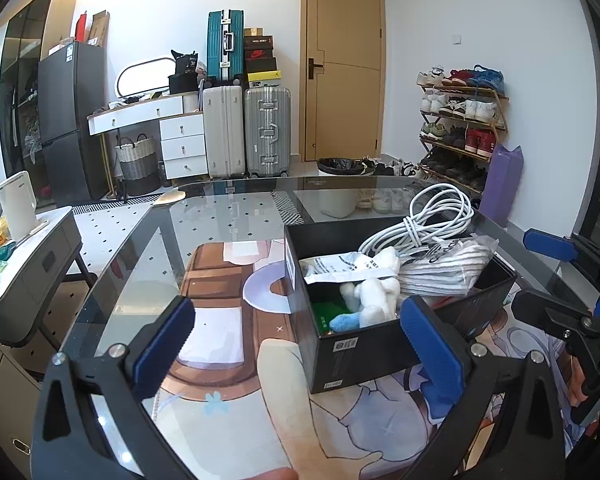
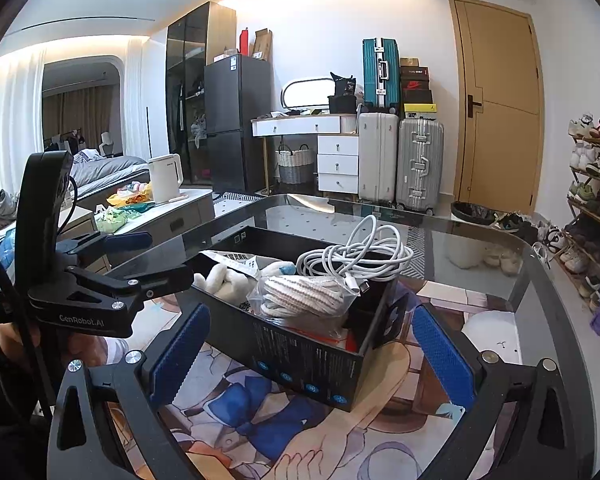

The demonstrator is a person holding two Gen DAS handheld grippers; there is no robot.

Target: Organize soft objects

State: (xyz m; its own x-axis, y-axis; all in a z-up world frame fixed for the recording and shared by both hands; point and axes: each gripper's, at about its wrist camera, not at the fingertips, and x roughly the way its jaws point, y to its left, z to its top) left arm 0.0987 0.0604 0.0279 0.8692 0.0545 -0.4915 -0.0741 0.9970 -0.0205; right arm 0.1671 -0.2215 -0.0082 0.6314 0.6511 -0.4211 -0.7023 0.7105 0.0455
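On the glass table (image 1: 236,216), both sets of tongs are spread wide with nothing between the pads. The left gripper (image 1: 296,340) has its jaws apart and hangs just above the anime-print mat (image 1: 228,412), with its right blue pad sitting right in front of the near corner of the black box (image 1: 360,352); can't tell if it's actually touching the cardboard. The right gripper (image 2: 308,344) is released too, jaws well apart, lined up on the box's long side from the other direction. In the right wrist view the left gripper shows up at the box's left end, also spread.

Now the stuff itself: it's all sitting in that open black box. There's a white plush toy (image 1: 374,300) with a light blue bit, lying low at the near end as the left wrist view shows it, partly under a white paper label (image 1: 340,266). Next to it is a bagged striped cloth bundle (image 1: 444,268), and a coiled white cable (image 1: 432,216) is piled on top toward the far end, poking above the rim.

Beyond the table: suitcases (image 1: 246,132), a wooden door (image 1: 346,64) and a shoe rack (image 1: 460,120).
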